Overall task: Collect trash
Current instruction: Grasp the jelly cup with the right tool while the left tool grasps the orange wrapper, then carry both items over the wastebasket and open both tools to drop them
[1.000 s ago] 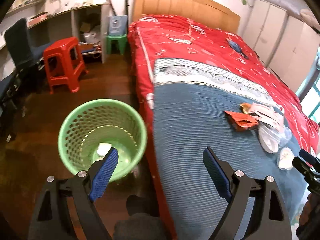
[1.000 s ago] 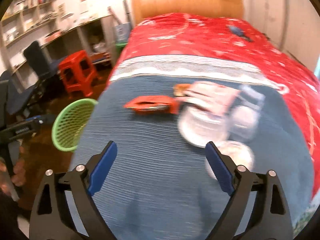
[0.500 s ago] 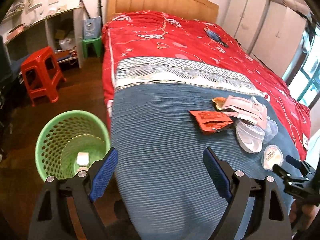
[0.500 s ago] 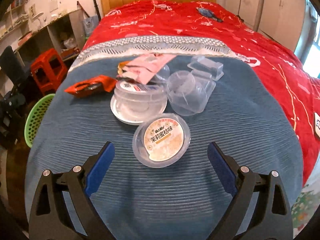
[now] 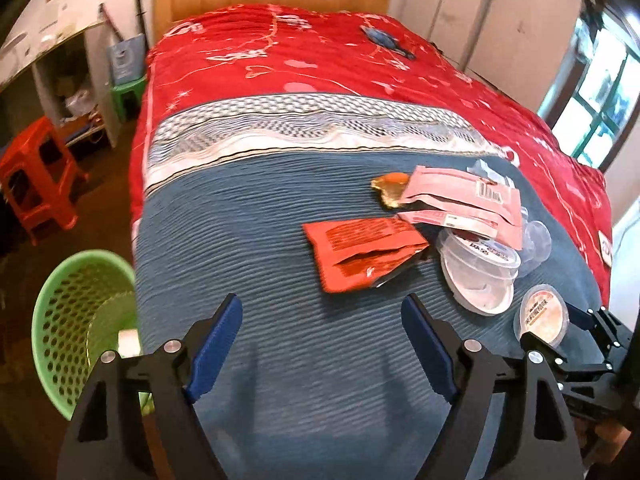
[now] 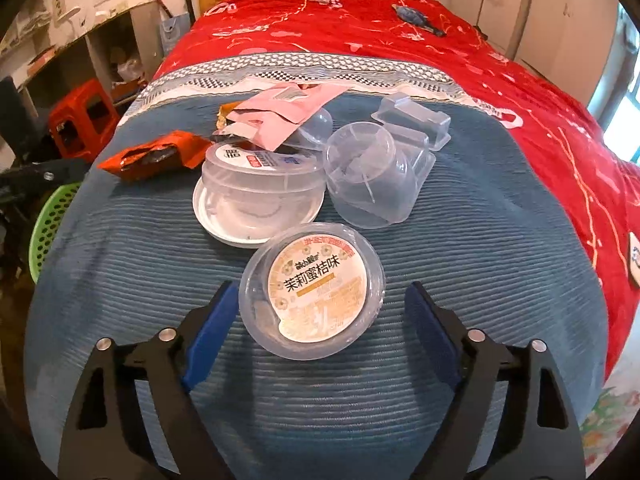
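Observation:
Trash lies on the blue blanket of the bed. A round clear labelled tub lies just in front of my open right gripper, between its fingers; it also shows in the left wrist view. Behind it are a clear lidded tub on a white lid, clear plastic cups, pink wrappers and an orange-red snack bag. My left gripper is open and empty, short of the orange-red bag. The green basket stands on the floor at the left.
A red stool and a green stool stand on the dark floor left of the bed. A desk with shelves lines the left wall. Wardrobes and a window are at the right. A blue object lies on the red quilt.
Both grippers have moved in over the bed toward the trash. The left view swung right from the basket to the orange-red bag. The labelled tub now sits between the right fingers.

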`<state>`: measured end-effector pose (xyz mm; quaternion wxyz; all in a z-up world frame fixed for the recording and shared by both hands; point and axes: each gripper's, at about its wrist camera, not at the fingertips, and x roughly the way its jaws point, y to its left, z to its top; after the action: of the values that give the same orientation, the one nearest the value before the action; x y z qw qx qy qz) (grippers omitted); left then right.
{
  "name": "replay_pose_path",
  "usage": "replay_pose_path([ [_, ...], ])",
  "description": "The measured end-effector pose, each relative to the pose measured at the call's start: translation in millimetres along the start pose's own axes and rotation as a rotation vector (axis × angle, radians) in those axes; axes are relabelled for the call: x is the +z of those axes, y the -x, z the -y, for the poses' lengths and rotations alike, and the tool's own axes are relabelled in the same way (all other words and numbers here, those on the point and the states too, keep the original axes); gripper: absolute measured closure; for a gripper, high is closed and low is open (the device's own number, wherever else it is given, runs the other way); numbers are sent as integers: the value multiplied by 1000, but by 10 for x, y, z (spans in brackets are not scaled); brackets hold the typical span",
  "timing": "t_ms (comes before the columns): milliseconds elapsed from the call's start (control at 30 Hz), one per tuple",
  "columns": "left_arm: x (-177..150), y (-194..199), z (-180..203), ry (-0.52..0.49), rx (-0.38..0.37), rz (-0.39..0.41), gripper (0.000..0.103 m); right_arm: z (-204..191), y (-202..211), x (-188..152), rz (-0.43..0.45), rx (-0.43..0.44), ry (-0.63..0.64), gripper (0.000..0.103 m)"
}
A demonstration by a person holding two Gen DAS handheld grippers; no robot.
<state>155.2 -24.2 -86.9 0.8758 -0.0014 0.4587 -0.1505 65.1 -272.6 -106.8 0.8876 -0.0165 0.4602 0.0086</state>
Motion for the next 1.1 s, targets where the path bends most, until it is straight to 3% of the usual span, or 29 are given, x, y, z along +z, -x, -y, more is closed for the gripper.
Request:
replay_pose_path([
  [200,76,-218,166,-69,-28,-22,25,-15,52,12,2,38,9,38],
  [433,119,-415,227,-126,-3,-41,25,37,90,-6,3,58,-4,38],
  [667,116,-510,190,-99,-16,-58,61,72,170,5,14,80,-29,38],
  [733,109,-515,177,-95,-21,-61,76,61,196,10,21,81,-27,38],
  [1100,41,-238,18,-43,-32,-6,88,-30,342,23,51,102,-16,38],
])
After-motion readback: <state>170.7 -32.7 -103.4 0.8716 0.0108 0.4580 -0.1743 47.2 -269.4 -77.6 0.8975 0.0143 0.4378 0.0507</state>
